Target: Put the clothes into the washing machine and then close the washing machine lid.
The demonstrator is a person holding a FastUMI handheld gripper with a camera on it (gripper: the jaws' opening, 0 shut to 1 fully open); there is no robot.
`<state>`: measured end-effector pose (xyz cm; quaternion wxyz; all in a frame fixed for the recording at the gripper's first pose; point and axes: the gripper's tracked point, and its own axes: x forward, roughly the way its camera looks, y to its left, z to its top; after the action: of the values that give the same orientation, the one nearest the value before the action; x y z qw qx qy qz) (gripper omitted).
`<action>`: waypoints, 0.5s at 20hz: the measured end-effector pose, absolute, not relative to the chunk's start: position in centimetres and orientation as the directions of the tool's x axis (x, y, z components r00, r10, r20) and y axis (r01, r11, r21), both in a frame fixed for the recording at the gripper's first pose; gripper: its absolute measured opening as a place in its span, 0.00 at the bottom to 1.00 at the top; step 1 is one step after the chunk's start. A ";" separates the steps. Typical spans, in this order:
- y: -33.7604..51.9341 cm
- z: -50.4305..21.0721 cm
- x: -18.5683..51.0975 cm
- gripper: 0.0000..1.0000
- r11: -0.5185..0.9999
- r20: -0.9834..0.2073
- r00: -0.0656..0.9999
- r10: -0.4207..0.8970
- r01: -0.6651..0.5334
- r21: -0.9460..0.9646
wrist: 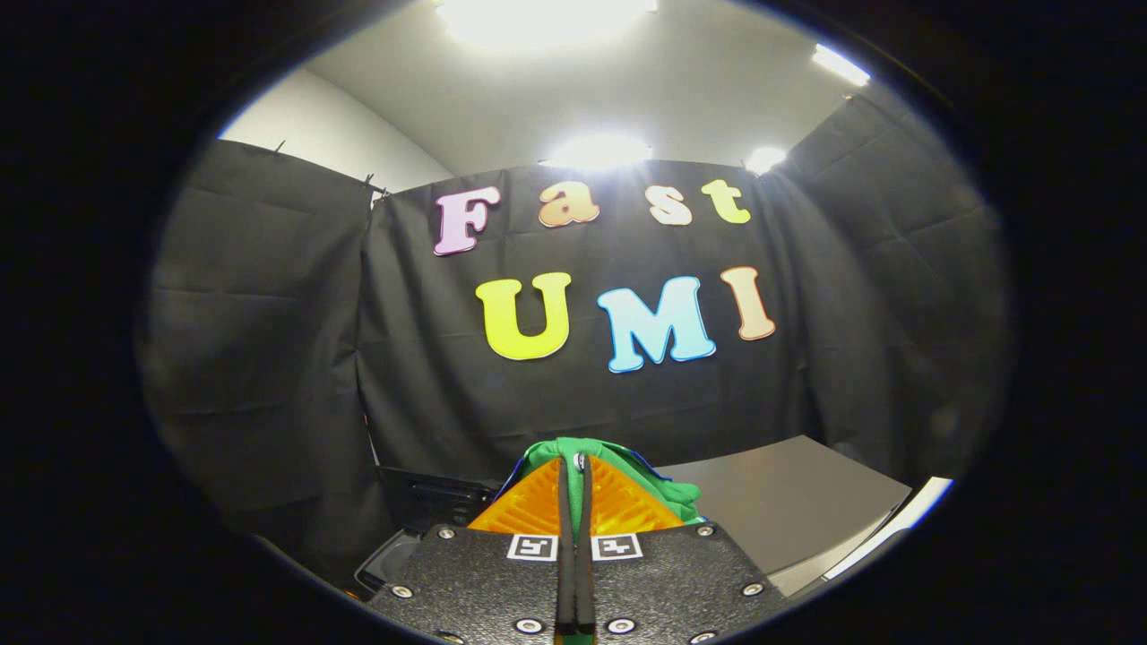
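Gripper-mounted fisheye, forward toward booth wall (269, 313)

The gripper (573, 479) had two orange fingers (529, 502) with ridges on them and thin black strips along their inner sides. Behind them sat two bumpy black plates with shiny round screws. Each plate wore a small black-and-white square sticker.

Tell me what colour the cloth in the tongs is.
Green cloth, pinched in the tongs; gripper view.
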<state>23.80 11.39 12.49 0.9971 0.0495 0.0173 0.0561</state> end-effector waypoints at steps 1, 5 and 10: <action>12.1 12.5 23.2 0.00 0.988 -0.023 0.992 0.121 -0.119 0.103; 14.7 12.6 21.1 0.00 0.983 -0.024 0.988 0.155 -0.151 0.106; 17.8 13.1 19.4 0.00 0.975 -0.018 0.978 0.206 -0.203 0.090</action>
<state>19.37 17.84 13.13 0.9936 0.0440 0.0138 0.1028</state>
